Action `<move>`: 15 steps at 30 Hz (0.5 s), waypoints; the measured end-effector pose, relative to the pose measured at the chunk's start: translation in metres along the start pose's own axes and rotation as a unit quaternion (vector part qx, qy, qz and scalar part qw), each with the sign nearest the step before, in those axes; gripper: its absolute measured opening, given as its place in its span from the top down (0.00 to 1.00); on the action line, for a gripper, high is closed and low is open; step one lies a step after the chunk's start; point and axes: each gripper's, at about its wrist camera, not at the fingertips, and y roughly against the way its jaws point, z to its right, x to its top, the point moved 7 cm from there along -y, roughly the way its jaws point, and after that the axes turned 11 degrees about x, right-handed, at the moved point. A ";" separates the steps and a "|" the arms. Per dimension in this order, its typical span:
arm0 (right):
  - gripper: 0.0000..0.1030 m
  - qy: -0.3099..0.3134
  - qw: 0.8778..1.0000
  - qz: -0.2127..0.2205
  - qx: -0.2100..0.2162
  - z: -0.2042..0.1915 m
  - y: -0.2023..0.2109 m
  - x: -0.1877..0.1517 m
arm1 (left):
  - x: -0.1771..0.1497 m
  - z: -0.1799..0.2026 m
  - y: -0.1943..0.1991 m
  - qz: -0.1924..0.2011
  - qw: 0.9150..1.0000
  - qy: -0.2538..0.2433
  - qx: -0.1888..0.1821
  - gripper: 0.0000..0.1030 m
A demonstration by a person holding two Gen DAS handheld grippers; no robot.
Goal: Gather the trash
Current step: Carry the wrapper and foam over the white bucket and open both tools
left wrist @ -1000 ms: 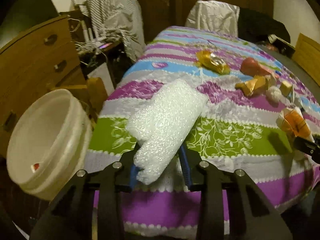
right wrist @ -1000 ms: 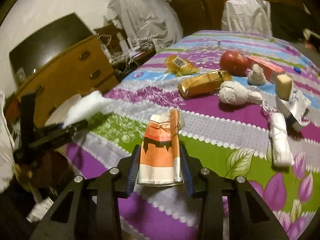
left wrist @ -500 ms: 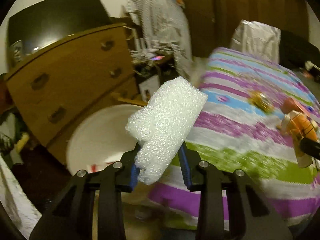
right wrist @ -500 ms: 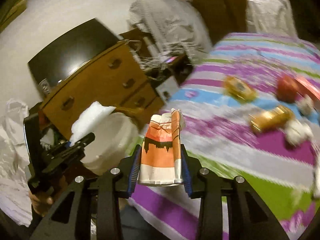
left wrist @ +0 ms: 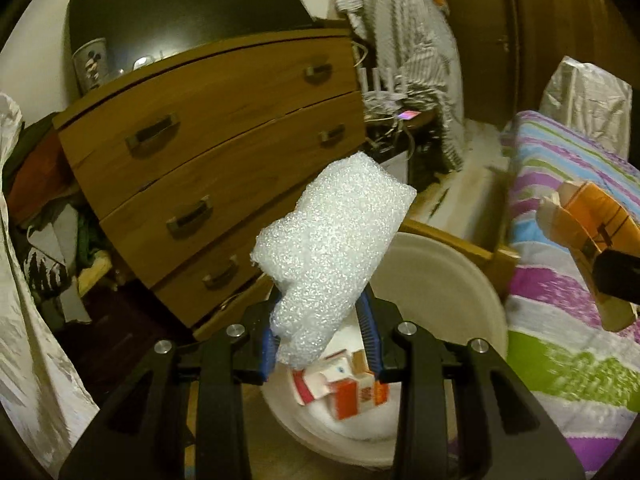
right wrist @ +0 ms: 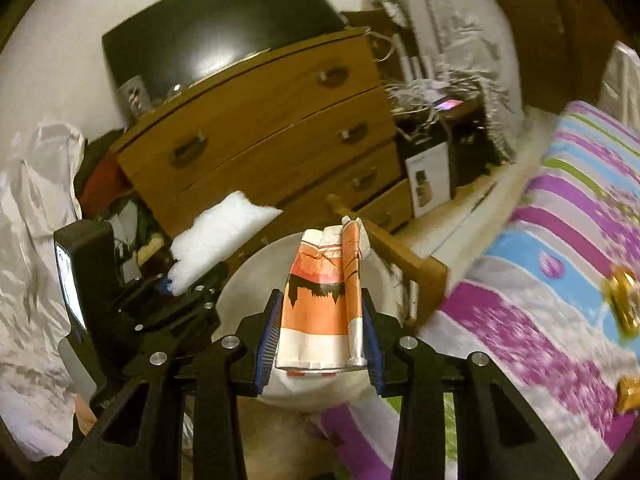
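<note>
My left gripper (left wrist: 320,340) is shut on a white piece of bubble wrap (left wrist: 328,248), which hangs over the white trash bucket (left wrist: 460,280). Red-and-white cartons (left wrist: 344,388) lie at the bucket's bottom. My right gripper (right wrist: 320,344) is shut on a crushed orange-and-white paper cup (right wrist: 324,300), held above the near rim of the bucket (right wrist: 256,272). In the right wrist view the left gripper (right wrist: 180,292) with the bubble wrap (right wrist: 220,232) shows at the left. In the left wrist view the paper cup (left wrist: 588,236) shows at the right edge.
A wooden chest of drawers (left wrist: 224,152) stands behind the bucket. The striped bedspread (right wrist: 560,280) lies to the right, with golden wrappers (right wrist: 624,304) on it. A wooden bed corner (right wrist: 400,256) juts beside the bucket. White plastic bags (left wrist: 24,320) hang at the left.
Both grippers have swung left and upward, away from the bedspread to above the bucket, each keeping its grip. The bucket's inside with cartons has come into view.
</note>
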 end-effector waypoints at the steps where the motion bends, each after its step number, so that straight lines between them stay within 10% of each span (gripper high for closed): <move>1: 0.63 0.003 1.000 -0.006 0.002 -0.005 -0.010 0.005 | 0.000 -0.001 -0.003 -0.002 1.000 0.000 0.001 0.68; 15: 0.63 0.005 0.999 -0.041 0.000 -0.015 -0.076 0.024 | -0.005 -0.009 -0.034 -0.019 1.000 -0.005 0.009 0.68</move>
